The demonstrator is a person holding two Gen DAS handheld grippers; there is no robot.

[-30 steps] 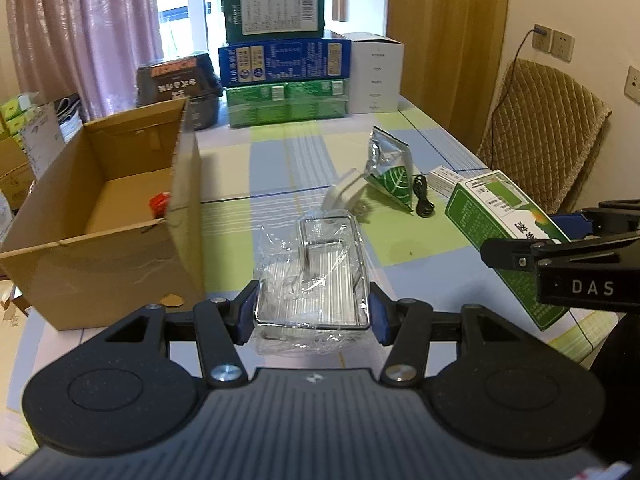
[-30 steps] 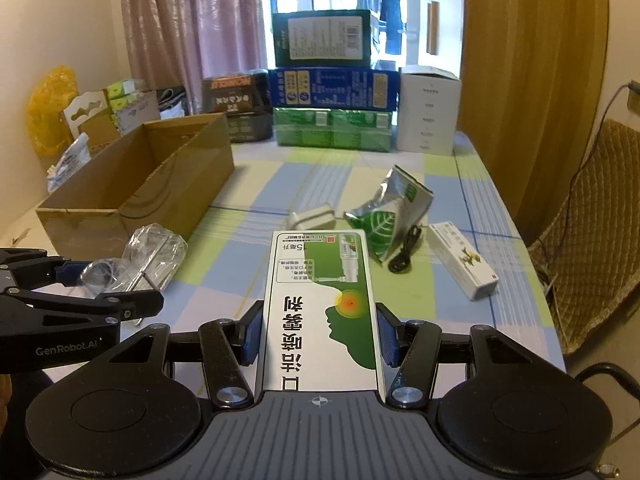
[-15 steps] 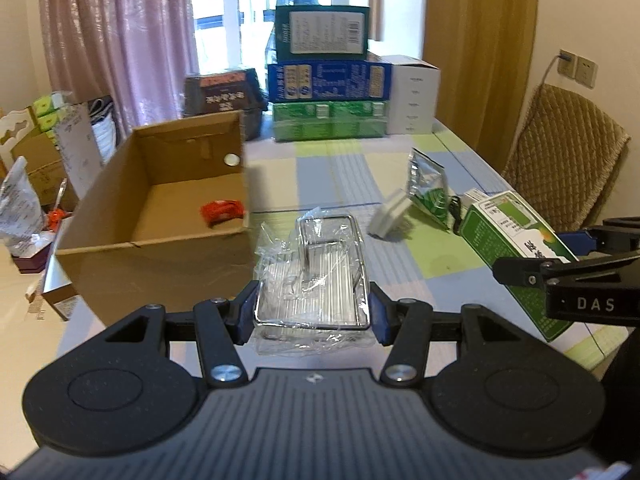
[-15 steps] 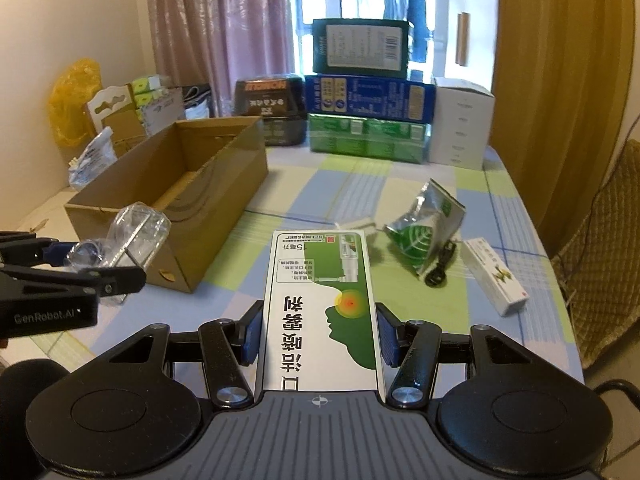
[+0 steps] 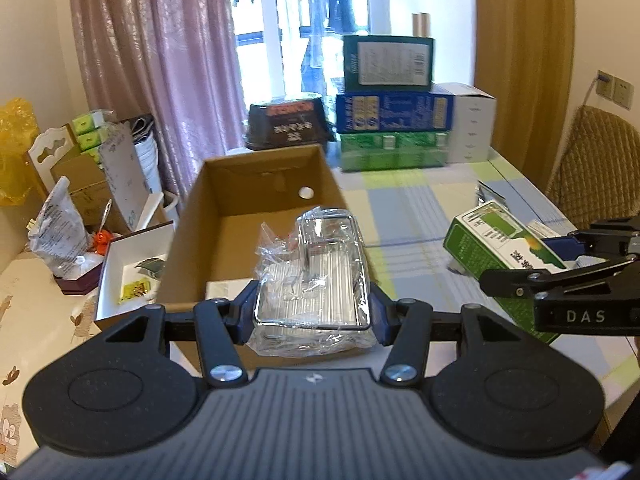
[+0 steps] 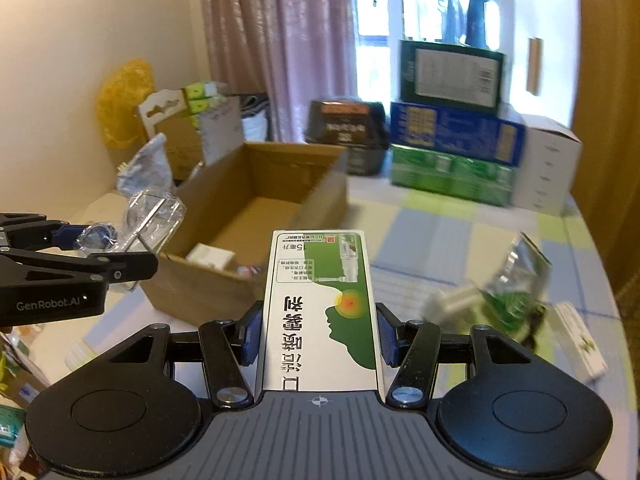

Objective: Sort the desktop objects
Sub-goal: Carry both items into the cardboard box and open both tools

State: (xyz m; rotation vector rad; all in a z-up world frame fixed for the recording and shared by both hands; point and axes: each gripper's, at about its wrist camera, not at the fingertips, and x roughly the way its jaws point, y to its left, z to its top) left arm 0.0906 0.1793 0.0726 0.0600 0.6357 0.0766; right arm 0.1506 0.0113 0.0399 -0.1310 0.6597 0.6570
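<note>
Cardboard box lies open just beyond the left gripper, which is clamped on a plastic-wrapped wire rack, long axis pointing away. Farther right, the right gripper pinches a green-and-white carton, box to its left.

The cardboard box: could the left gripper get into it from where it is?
Probably yes. The cardboard box is open-topped and mostly bare inside, right ahead of the left gripper. Its jaws are shut on a plastic-wrapped metal rack, so only a drop, no fresh grab.
</note>
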